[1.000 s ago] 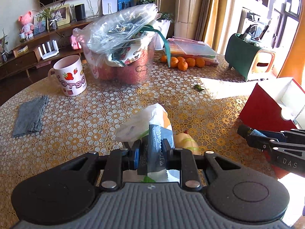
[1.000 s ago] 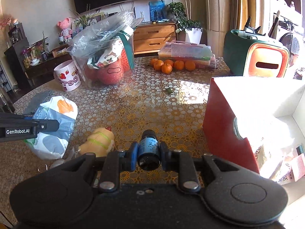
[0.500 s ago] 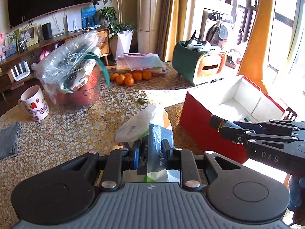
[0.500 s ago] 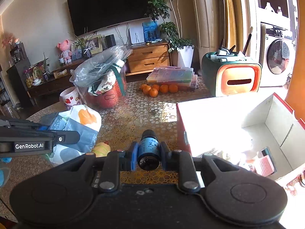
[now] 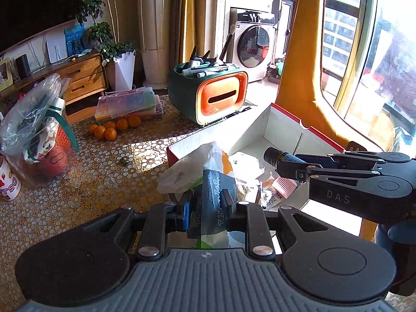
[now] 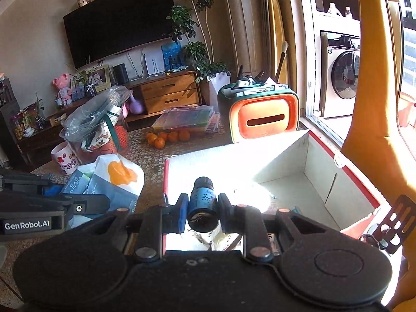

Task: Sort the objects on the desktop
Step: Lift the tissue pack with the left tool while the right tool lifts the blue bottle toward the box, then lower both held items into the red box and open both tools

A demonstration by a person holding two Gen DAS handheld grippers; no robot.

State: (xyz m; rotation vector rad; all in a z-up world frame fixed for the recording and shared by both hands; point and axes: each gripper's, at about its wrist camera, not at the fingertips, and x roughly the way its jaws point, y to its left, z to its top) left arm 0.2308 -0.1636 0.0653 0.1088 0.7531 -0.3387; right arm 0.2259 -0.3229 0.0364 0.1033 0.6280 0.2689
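The left tool (image 5: pixel 206 205) was clenched on a blue-and-white snack packet (image 5: pixel 208 174), held above the near rim of the open red box (image 5: pixel 286 114). The right tool (image 6: pixel 202 208) gripped a small dark bottle (image 6: pixel 203 204) with a blue label, its cap forward over the same box. The box's white interior stood open, with a few small packets on the floor nearest the tools. Only the right view showed the television (image 6: pixel 117 20); only the left showed the box's contents clearly. Beyond, the patterned worktop (image 5: pixel 98 182) lay bare around the box. Farther off sat one strawberry mug (image 6: pixel 65 160), five oranges (image 5: pixel 111 128) and a green-and-orange organiser (image 5: pixel 210 96).
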